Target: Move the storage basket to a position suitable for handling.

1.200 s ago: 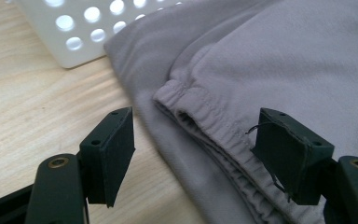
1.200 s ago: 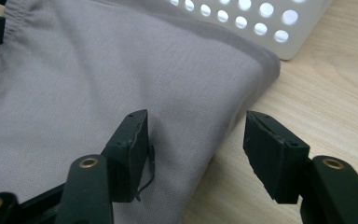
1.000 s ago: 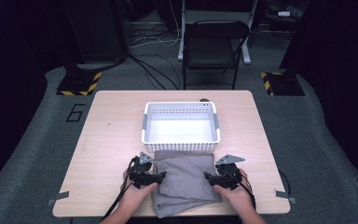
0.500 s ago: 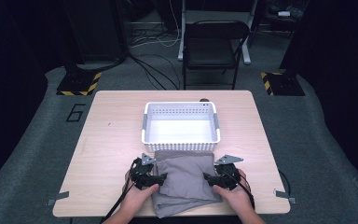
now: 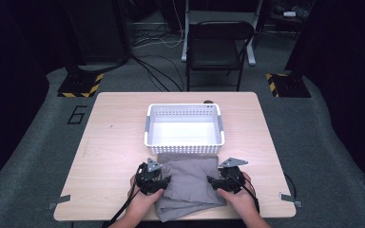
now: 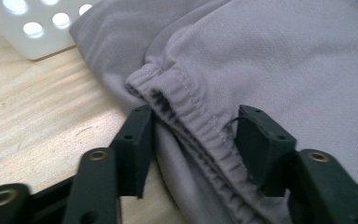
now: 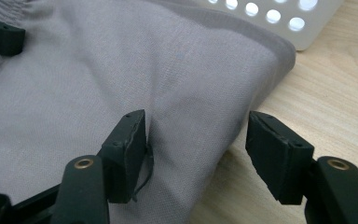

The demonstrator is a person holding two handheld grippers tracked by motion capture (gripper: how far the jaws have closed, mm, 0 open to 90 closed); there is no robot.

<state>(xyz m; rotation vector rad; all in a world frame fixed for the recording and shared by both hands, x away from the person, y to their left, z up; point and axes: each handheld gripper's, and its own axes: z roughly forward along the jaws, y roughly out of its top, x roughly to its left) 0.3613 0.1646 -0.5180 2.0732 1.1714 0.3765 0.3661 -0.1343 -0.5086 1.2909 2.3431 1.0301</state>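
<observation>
Now, largest to smallest:
Table (image 5: pixel 109 156): pale wood; everything sits on its near half.
Basket (image 5: pixel 184 141): white, perforated, empty, at the middle of the table, just beyond the cloth.
Cloth (image 5: pixel 190 183): grey folded garment at the near edge, its far edge touching or just short of the basket wall; elastic hem (image 6: pixel 191 116) on its left side.
Left gripper (image 5: pixel 156 179): at the cloth's left edge; jaws have just been closing, the ribbed hem lies between them, pads at the fabric on either side but not clearly pinching yet.
Right gripper (image 5: pixel 218 181): at the cloth's right edge; jaws spread, the folded edge between them; one pad touches the fabric, the other stands off over bare wood.
Risk, left: jaws may catch the top layer alone, so the fold would open on lifting.
Risk, right: a shallow bite at the very edge could slip, and the cloth would swing from the left grip.
Risk, basket: a low lift could drag the cloth against the near wall and push it away.
</observation>
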